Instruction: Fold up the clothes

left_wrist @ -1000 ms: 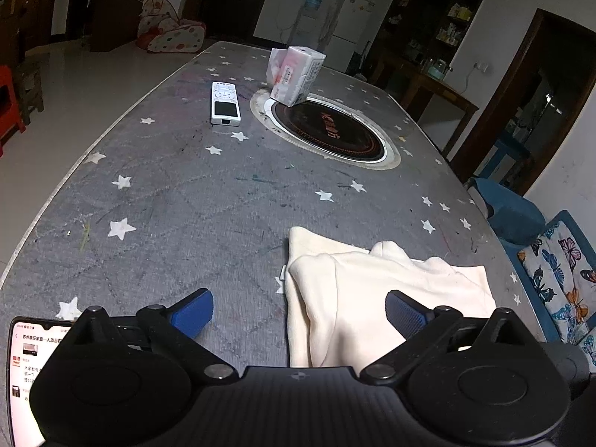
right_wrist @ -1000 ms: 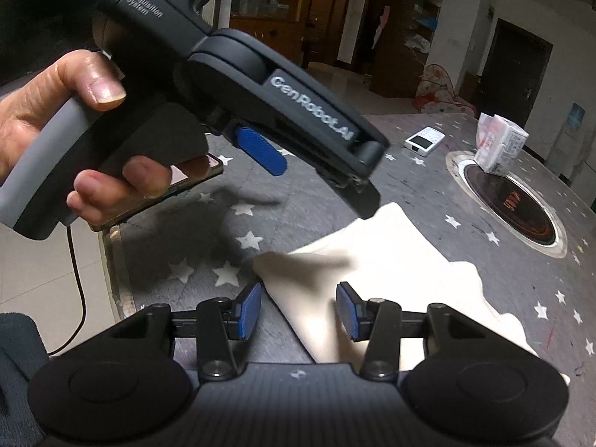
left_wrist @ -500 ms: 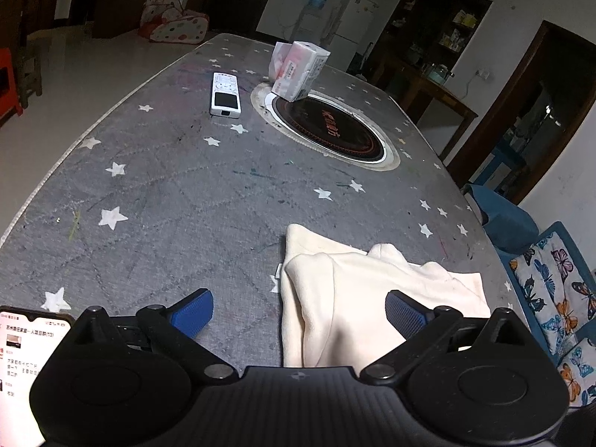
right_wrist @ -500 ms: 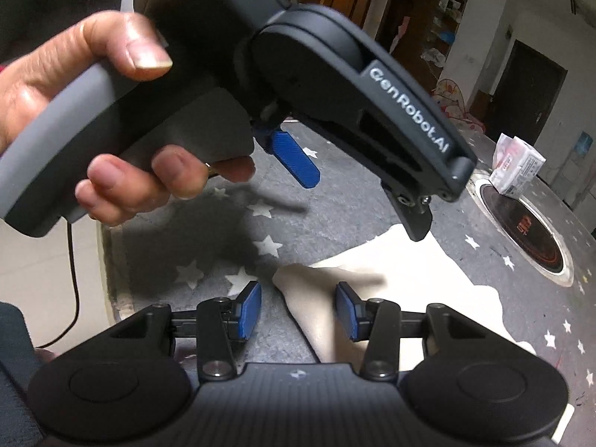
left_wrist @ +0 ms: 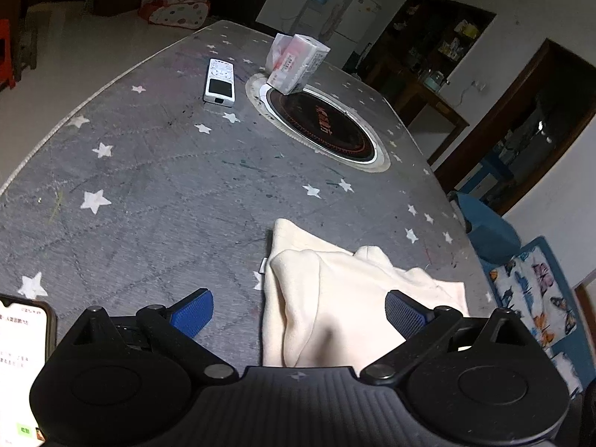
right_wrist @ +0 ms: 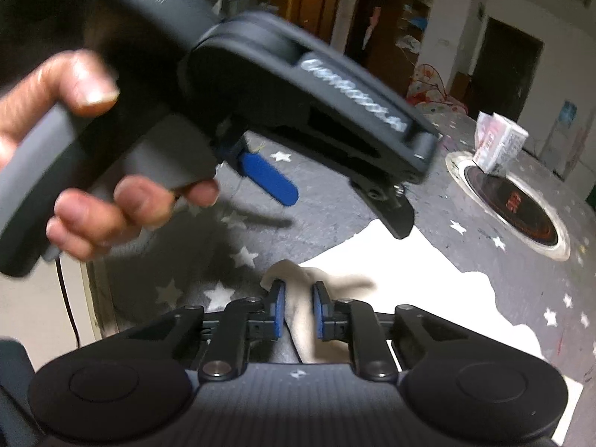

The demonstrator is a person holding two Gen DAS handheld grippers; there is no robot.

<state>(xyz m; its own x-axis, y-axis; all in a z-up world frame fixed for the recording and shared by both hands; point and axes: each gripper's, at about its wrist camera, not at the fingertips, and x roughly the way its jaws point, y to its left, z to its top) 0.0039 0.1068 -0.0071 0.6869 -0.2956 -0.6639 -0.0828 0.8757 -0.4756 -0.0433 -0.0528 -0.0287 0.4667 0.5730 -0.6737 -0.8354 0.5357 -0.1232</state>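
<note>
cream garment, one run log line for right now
phase: grasp corner | right gripper: closing on cream garment corner | left gripper: open, above garment | table: remote, tissue pack

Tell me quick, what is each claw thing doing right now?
Left gripper: open wide above the cream garment, holding nothing.
Right gripper: nearly closed, with a corner of the garment between its fingers.

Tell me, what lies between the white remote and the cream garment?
Only bare star-print tablecloth in the left wrist view; nothing lies between the remote and the cream garment.
</note>
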